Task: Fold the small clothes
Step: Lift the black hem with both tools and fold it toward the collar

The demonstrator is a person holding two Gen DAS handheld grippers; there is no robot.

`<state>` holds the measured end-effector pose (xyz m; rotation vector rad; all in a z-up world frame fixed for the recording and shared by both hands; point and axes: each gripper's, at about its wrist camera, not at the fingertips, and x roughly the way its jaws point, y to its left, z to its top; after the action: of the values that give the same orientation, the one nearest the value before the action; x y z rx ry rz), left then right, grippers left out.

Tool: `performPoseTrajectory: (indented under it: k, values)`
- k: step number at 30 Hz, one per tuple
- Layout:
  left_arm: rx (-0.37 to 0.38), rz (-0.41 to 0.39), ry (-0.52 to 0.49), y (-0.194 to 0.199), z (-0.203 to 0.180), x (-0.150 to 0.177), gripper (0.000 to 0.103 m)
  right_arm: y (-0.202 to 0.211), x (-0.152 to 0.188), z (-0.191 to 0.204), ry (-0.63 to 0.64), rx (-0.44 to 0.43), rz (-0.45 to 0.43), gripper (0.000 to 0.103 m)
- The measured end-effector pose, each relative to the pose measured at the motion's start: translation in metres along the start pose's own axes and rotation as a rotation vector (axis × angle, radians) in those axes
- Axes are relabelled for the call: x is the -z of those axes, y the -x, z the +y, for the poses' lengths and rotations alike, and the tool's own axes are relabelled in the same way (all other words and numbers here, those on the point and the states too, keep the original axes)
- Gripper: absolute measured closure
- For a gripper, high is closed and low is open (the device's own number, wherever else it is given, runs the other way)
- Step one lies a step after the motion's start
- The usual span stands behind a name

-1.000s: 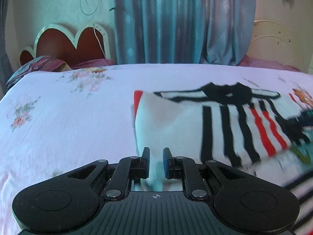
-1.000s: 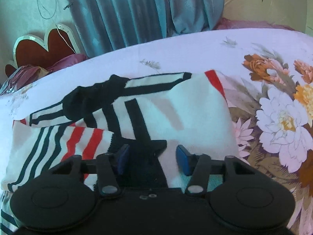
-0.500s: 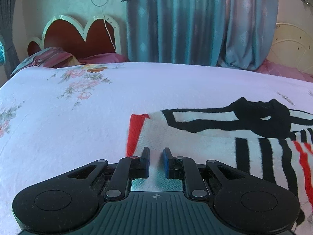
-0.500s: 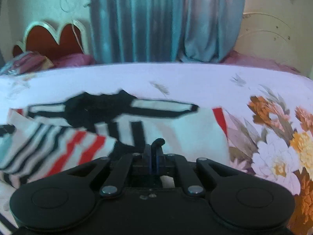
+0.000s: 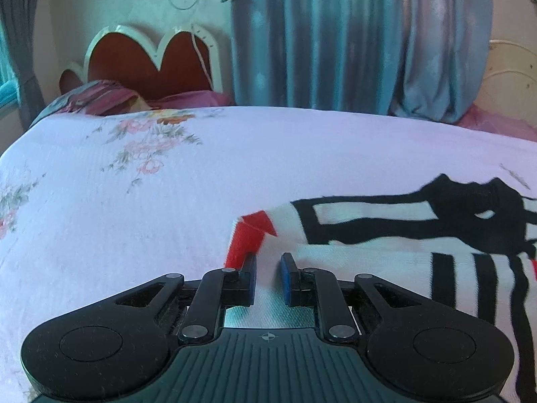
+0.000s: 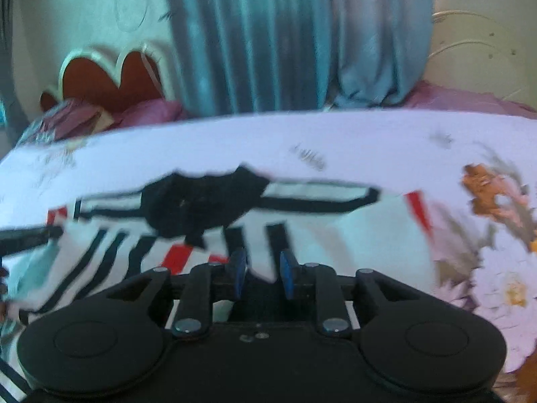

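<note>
A small white knit sweater (image 5: 386,268) with black and red stripes lies folded on the bed. Its black collar (image 6: 201,201) is at the far side. My left gripper (image 5: 268,277) sits at the sweater's left edge beside a red cuff (image 5: 248,235), jaws nearly together with white knit pinched between the pads. In the right wrist view the sweater (image 6: 369,235) fills the middle. My right gripper (image 6: 260,273) rests over its near edge, its jaws opening. A white flap of cloth lies loose in the gap.
The bed sheet (image 5: 134,218) is pale with flower prints, large ones at the right (image 6: 496,268). A heart-shaped headboard (image 5: 147,63), a crumpled pillow (image 5: 94,99) and blue curtains (image 5: 335,33) stand behind the bed.
The left gripper carried the sweater's edge across and down onto the bed, and the red cuff now sits right by it. The right gripper closed on the cloth, then parted again.
</note>
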<state>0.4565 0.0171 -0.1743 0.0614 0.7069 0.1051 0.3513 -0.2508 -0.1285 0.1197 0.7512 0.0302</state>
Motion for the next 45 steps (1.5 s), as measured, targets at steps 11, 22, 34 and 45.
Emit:
performPoseTrajectory:
  k: [11, 22, 34, 45]
  values:
    - [-0.031, -0.011, -0.101, 0.023, -0.013, 0.006, 0.088, 0.002, 0.006, 0.005, -0.015, -0.001, 0.036, 0.078]
    - [0.097, -0.006, -0.104, 0.081, -0.044, 0.026, 0.087, 0.013, 0.004, 0.043, 0.015, -0.084, 0.034, 0.068]
    - [0.077, -0.012, -0.167, 0.095, -0.042, 0.072, 0.074, 0.010, 0.034, 0.026, 0.094, -0.021, 0.087, 0.071]
    - [0.013, 0.016, -0.157, 0.101, -0.047, 0.065, 0.074, 0.020, 0.036, 0.005, 0.108, 0.031, 0.089, 0.069]
